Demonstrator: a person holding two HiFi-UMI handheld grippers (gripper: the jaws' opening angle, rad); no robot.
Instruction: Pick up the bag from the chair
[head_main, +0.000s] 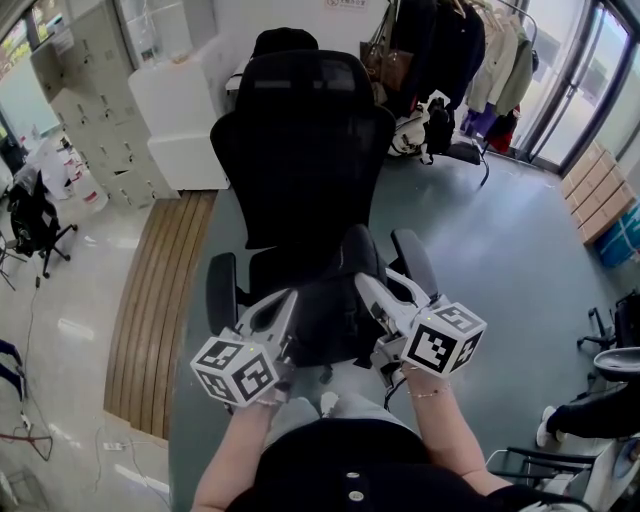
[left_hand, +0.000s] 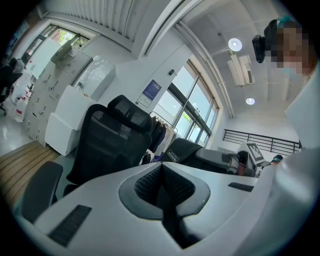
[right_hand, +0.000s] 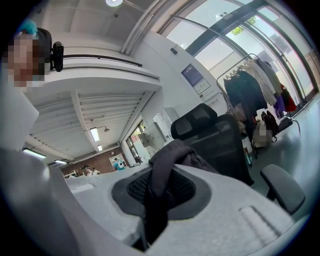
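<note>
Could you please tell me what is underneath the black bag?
The office chair: its backrest and armrests show around the bag, whose strap the right gripper clamps. The bag covers the seat, so whether it touches it cannot be seen.

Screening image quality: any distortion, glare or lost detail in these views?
Head view: wide-angle bend, floor glare at left, black bag merges with the black chair. Left gripper view: fisheye with dark corners, bright windows. Right gripper view: same fisheye, windows washed out, dark strap between the jaws is readable.
</note>
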